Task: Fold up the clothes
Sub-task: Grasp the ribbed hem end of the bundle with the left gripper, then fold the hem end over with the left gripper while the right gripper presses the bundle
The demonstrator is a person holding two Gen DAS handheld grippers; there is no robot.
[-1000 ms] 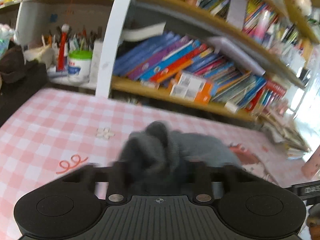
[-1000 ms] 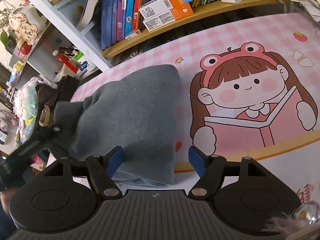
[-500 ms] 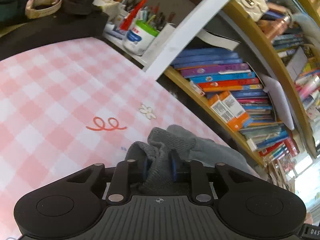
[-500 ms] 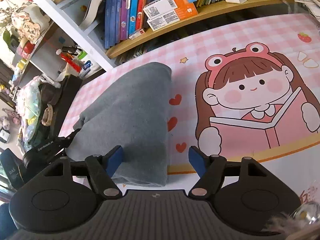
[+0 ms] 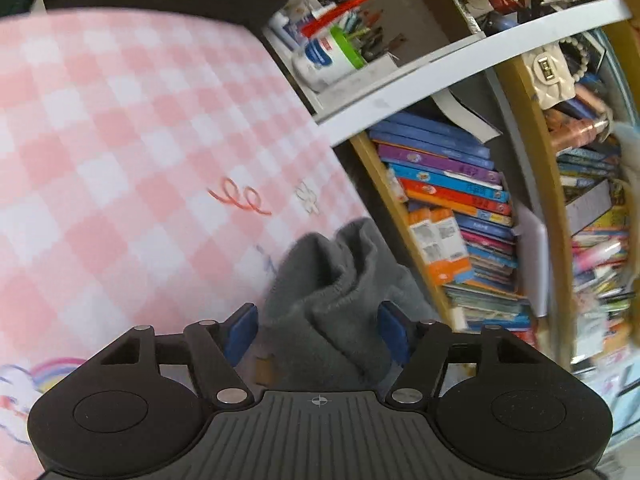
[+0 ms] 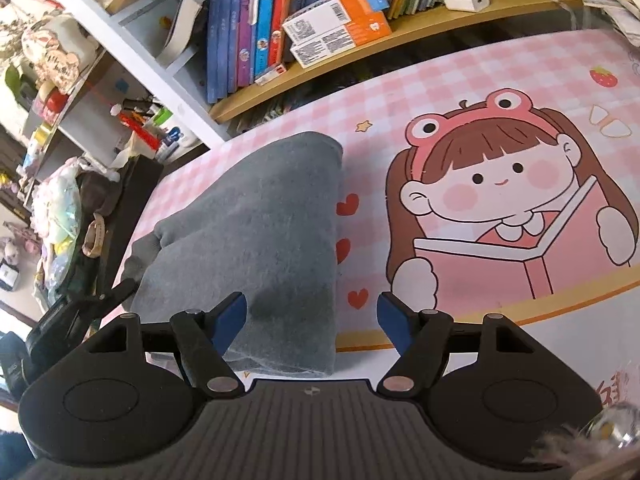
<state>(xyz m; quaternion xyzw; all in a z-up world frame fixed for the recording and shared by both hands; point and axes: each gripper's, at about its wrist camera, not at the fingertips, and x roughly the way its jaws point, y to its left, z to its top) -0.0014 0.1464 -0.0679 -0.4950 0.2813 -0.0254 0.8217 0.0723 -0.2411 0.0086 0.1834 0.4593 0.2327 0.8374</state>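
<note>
The grey garment (image 6: 256,248) lies as a long folded slab on the pink checked tablecloth (image 6: 460,80), its right edge running beside the row of red hearts, just left of the cartoon girl (image 6: 500,208) printed there. Its far end sits near the table edge below the bookshelf (image 6: 320,12); its near end lies under the right gripper (image 6: 312,316), whose blue-padded jaws stand wide apart, hovering over the cloth and gripping nothing. At the garment's left corner a bunched lump of fabric (image 5: 332,292) rises between the fingers of the left gripper (image 5: 318,330), and those jaws are spread too, the pads clear of the cloth on both sides. So both grippers are let go, and the garment rests on its own.

The risk here, as I judge it, is that bunched corner: loose and puffed up, it could spring open or spoil the flat slab, and a gripper closing over it might snag several layers and drag the fold askew.

The left wrist view shows the crumple close up, which the right wrist view gives only as a small bump at the slab's left shoulder. The right wrist view alone shows the whole slab, its straight right edge and smooth top.
</note>
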